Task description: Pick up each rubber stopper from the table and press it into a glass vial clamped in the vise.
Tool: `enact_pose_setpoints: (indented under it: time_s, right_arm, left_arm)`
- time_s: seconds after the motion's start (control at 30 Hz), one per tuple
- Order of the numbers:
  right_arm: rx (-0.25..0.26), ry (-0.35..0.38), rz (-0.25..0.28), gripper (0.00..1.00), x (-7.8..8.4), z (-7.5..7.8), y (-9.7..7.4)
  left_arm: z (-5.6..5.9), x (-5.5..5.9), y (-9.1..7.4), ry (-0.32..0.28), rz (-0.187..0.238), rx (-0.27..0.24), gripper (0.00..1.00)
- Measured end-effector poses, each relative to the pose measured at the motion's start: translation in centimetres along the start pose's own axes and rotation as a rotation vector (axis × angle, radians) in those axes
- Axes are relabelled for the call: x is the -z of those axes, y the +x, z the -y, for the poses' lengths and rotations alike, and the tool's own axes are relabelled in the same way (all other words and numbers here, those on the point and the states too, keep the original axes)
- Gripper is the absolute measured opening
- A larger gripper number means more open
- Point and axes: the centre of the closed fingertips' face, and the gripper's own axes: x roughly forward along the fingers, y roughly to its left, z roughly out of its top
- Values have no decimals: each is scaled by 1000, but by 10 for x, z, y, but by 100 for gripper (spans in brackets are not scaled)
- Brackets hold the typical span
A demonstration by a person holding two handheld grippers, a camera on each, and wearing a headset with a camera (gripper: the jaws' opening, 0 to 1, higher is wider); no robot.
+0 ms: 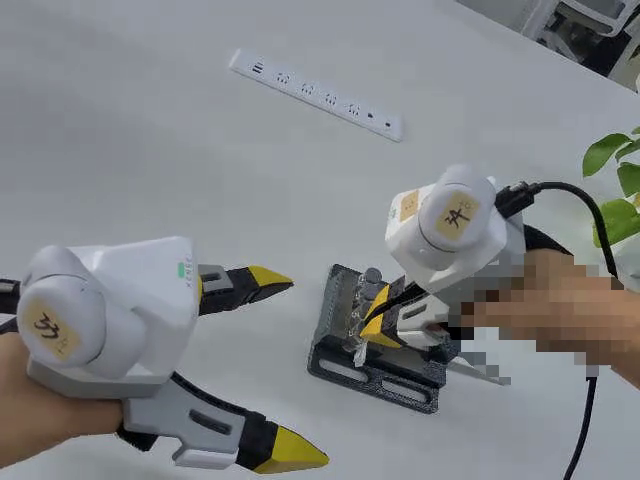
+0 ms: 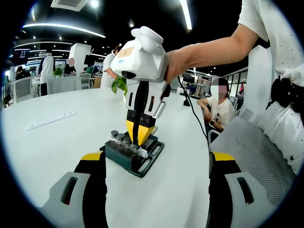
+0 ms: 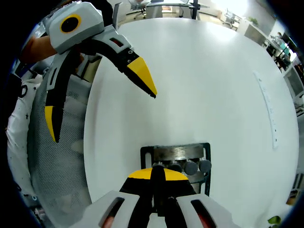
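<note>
The vise (image 1: 335, 300) sits on the worktop (image 1: 150, 150) well in from its edges, with a power strip (image 1: 315, 95) lying toward the far edge. Clamped in the vise is a row of small glass vials (image 2: 129, 148). Three grey stoppers (image 3: 190, 166) already sit in the mouths at one end of the row. The right tool (image 3: 156, 173) points straight down on the next vial along, clenched with its yellow tips together. Whether a stopper is pinched between them I cannot tell, since the tips hide that spot. The left tool (image 1: 300, 368) hangs released beside the vise toward the near edge, jaws spread wide and gripping nothing.

A stopper looks small, light and soft, with a grippy rubber skin. It should hold in a light pinch across the sides of its wide head, which leaves the narrow end free to enter. The vials are likely thin and brittle, so the push should run straight down the neck, never sideways.
</note>
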Motion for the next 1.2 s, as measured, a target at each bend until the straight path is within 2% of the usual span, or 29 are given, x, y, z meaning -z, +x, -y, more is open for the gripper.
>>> enact_pose_setpoints:
  time_s: [0.17, 0.37, 0.7, 1.0, 1.03, 1.2]
  right_arm:
    - [-20, 16, 0, 2, 3, 1, 0]
    - [-22, 13, -26, 2, 3, 0, 1]
    - [-9, -39, -73, 3, 4, 0, 3]
    - [-2, -19, -39, 3, 5, -1, 2]
    - [0, -36, -34, 2, 5, -1, 3]
    - [9, -12, -29, 2, 5, -2, 2]
  left_arm:
    - [-1, 1, -1, 0, -2, -3, 88]
    - [-2, -1, -2, -2, 4, -9, 88]
    - [-2, -1, -3, 0, -1, -15, 87]
    - [3, -1, -4, 6, -15, -17, 87]
    - [3, -1, -5, 7, -19, -18, 87]
    - [4, 0, -8, 9, -29, -28, 87]
